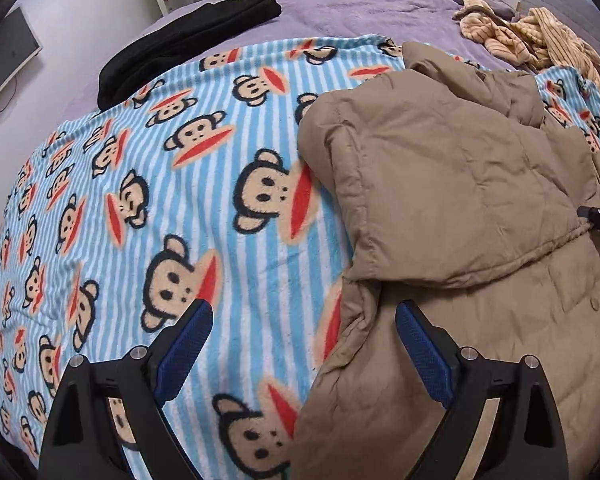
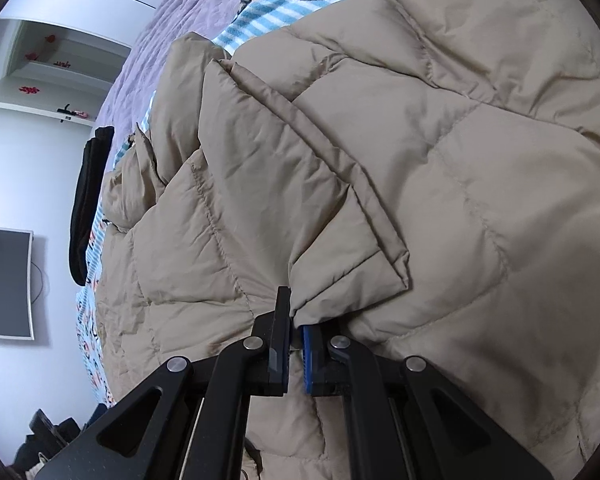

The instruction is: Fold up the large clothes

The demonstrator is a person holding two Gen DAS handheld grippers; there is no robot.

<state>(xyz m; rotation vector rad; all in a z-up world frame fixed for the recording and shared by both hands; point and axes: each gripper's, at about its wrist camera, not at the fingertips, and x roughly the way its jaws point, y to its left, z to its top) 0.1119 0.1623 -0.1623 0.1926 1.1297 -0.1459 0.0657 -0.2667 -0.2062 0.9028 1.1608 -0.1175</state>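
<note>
Your right gripper (image 2: 296, 322) is clamped tight on the cuff end of the folded-over sleeve (image 2: 284, 184), the jaws nearly touching with a pinch of tan fabric between them. That pinch is what keeps the sleeve lying across the body of the puffer jacket (image 2: 480, 184) instead of sliding off to the side; the fabric looks slick and padded, so it will likely spring open if you let go too soon.

Your left gripper (image 1: 304, 332) hangs with its jaws wide apart and nothing between them, poised over the jacket's near edge where it meets the monkey-print blanket (image 1: 148, 184). It seems ready to take that side edge for the next fold.

The jacket lies spread on the blanket, which serves as a flat working surface on the purple bedspread (image 1: 340, 8). A black garment (image 1: 188, 44) sits well apart at the blanket's far corner, apparently already folded, and a rumpled striped garment (image 1: 532, 40) lies near the jacket's far end, probably awaiting its turn.
</note>
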